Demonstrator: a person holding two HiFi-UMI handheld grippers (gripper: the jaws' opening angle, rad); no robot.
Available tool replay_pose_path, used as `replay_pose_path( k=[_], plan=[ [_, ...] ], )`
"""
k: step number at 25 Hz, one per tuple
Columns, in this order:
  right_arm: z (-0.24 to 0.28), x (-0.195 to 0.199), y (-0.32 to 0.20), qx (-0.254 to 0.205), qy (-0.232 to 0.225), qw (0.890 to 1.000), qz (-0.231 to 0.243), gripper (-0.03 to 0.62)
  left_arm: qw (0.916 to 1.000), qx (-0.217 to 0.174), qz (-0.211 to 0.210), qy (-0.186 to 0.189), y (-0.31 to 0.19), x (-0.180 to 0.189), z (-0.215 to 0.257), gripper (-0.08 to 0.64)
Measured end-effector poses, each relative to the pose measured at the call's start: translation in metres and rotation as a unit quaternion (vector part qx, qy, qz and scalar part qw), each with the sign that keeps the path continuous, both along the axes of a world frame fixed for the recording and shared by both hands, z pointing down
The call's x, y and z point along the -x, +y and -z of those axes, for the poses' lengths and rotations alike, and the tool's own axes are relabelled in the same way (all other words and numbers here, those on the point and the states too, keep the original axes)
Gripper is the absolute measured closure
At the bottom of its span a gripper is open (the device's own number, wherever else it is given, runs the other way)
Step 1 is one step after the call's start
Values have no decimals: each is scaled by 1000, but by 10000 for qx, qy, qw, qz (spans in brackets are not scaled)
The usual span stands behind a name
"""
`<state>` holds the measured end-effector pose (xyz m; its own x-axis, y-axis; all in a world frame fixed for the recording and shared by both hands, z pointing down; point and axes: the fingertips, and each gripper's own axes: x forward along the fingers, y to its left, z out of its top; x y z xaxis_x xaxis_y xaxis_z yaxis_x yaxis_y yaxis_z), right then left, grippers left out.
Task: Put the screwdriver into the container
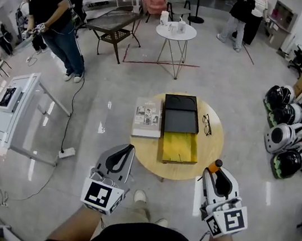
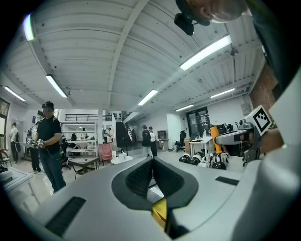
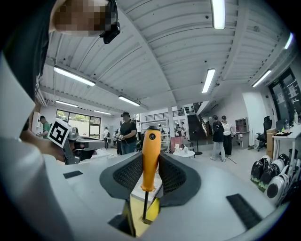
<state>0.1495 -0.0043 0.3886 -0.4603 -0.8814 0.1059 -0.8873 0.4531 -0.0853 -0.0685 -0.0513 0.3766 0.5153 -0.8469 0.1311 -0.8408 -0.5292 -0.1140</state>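
Screwdriver (image 3: 150, 162): clamped in the right claw, orange handle upright between the jaws, thin dark shaft running down towards the claw's body. In the head view, only the orange handle end (image 1: 215, 164) pokes out at the claw's tip.
Right claw (image 3: 150, 157): narrow, its pads pressing the handle from both sides. In the head view it (image 1: 215, 170) sits at the near right edge of the surface.
Left claw (image 2: 152, 162): jaws brought together at the tips, nothing between them. In the head view it (image 1: 130, 146) sits at the near left edge of the surface.
Container (image 1: 180, 122): long, lying mid-surface, black at the far end and yellow at the near end, which lies between the two claws and apart from both.
Surface (image 1: 209, 149): round, wooden.
Book (image 1: 147, 118): flat, just left of the container.
Glasses (image 1: 206, 124): just right of the container.
Screwdriver versus container: apart; the tool is not in it.
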Motion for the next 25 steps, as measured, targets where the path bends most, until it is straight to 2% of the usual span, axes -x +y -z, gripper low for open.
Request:
replay_pose_path(
  k=[12,25],
  plan=[
    [2,12,-47,16,1,10000,33,474,9999,-88,-45,-91,-46,5,3,543],
    [18,40,-82,-50,107,9999,-1,474,9995,-148,-295,26,-83,19,19,543]
  ],
)
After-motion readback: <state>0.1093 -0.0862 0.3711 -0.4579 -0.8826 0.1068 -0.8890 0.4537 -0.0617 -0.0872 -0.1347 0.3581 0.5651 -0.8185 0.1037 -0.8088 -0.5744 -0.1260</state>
